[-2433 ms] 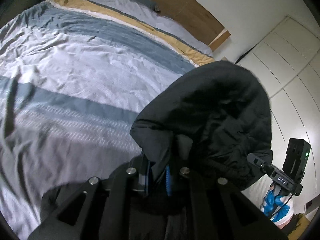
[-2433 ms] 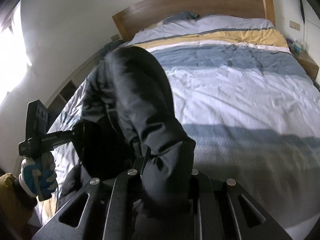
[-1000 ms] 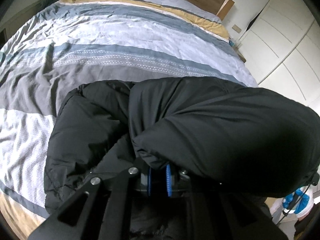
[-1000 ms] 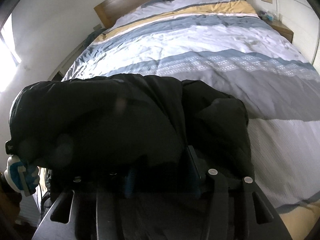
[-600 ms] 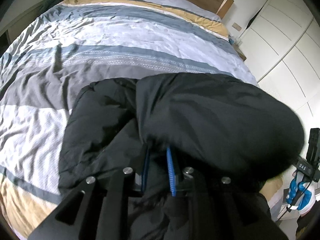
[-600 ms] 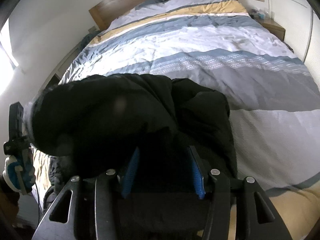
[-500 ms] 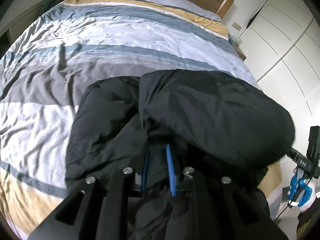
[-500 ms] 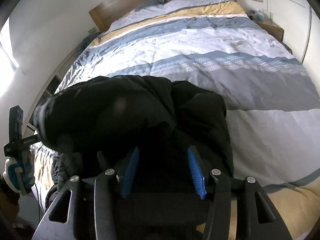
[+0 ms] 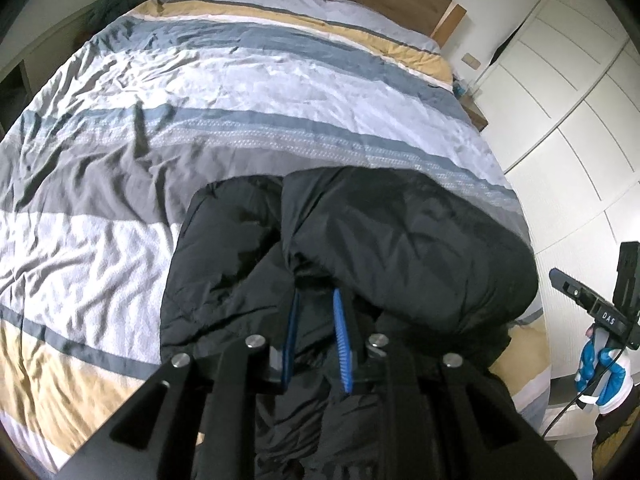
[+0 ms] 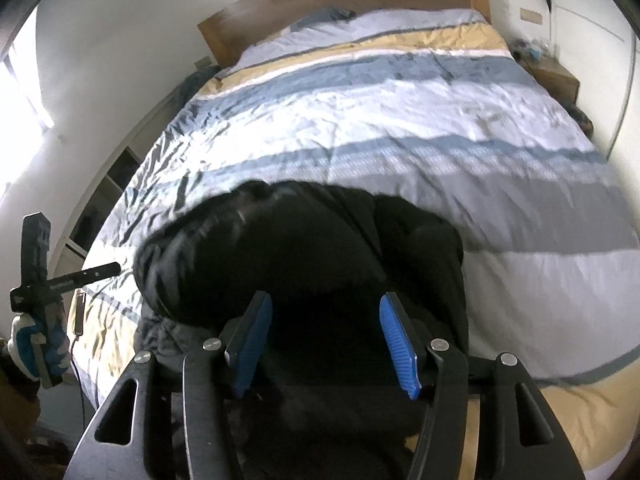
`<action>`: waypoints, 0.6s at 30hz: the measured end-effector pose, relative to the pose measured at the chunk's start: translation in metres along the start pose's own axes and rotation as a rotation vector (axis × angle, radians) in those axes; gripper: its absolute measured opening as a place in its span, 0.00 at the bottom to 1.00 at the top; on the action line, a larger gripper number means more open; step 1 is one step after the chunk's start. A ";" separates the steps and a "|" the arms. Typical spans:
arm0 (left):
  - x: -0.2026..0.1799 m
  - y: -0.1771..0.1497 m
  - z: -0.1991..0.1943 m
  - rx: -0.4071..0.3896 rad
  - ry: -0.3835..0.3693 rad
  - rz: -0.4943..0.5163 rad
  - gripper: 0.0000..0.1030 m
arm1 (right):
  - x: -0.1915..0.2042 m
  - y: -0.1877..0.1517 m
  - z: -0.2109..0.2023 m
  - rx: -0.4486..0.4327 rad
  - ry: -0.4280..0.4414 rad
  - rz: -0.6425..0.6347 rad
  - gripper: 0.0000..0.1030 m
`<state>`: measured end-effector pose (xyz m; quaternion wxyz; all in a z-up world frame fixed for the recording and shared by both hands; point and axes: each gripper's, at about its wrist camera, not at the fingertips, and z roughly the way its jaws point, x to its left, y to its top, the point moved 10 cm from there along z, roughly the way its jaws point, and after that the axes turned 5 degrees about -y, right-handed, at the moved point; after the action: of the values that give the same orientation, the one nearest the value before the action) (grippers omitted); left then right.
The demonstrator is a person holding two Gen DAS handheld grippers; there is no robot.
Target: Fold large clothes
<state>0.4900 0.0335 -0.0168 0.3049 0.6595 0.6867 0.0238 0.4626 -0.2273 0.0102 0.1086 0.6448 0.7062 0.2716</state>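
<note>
A black puffy jacket point(image 9: 400, 240) lies bunched near the foot of the striped bed point(image 9: 200, 92); it also shows in the right wrist view point(image 10: 320, 260). My left gripper point(image 9: 316, 300) has its blue pads a little apart above the jacket, with nothing clamped between them. My right gripper point(image 10: 326, 308) is wide open just above the jacket, holding nothing. The other gripper and its gloved hand show at the edge of each view, the right gripper point(image 9: 600, 316) in the left wrist view and the left gripper point(image 10: 40, 284) in the right wrist view.
The wooden headboard point(image 10: 340, 0) is at the far end of the bed. White wardrobe doors point(image 9: 568, 92) stand to the right. A bedside table point(image 10: 556, 76) stands by the headboard. A low shelf unit point(image 10: 104, 208) lines the left wall.
Both grippers lowered the jacket onto the bed and let go of it. The right jaws opened wide and the left opened a little. Both have drawn back slightly.
</note>
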 end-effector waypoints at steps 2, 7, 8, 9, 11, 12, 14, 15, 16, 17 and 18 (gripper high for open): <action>-0.006 0.008 0.001 -0.002 -0.007 0.004 0.17 | 0.008 0.012 0.000 -0.009 0.010 -0.014 0.55; -0.021 0.027 0.007 -0.011 -0.018 0.019 0.41 | 0.028 0.033 0.005 -0.015 0.026 -0.053 0.58; -0.026 0.032 0.009 -0.012 -0.026 0.023 0.41 | 0.033 0.038 0.007 -0.016 0.031 -0.064 0.58; -0.030 0.035 0.012 -0.012 -0.033 0.027 0.41 | 0.036 0.040 0.008 -0.016 0.036 -0.072 0.59; -0.037 0.040 0.019 -0.008 -0.041 0.039 0.41 | 0.045 0.045 0.014 -0.013 0.043 -0.088 0.59; -0.043 0.042 0.025 -0.002 -0.045 0.050 0.41 | 0.049 0.046 0.017 -0.011 0.046 -0.093 0.59; -0.049 0.045 0.035 0.007 -0.049 0.064 0.41 | 0.056 0.050 0.025 -0.005 0.053 -0.106 0.59; -0.055 0.047 0.041 0.011 -0.054 0.070 0.41 | 0.059 0.051 0.029 -0.002 0.055 -0.112 0.60; -0.058 0.048 0.045 0.014 -0.058 0.072 0.41 | 0.062 0.051 0.032 0.001 0.056 -0.119 0.60; -0.061 0.049 0.050 0.018 -0.064 0.073 0.41 | 0.065 0.051 0.037 0.006 0.059 -0.126 0.60; -0.066 0.050 0.055 0.022 -0.071 0.077 0.41 | 0.068 0.051 0.040 0.010 0.061 -0.130 0.60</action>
<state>0.5562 -0.0414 -0.0141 0.3208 0.6892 0.6497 0.0046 0.5165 -0.1509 0.0171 0.1011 0.5895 0.7509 0.2799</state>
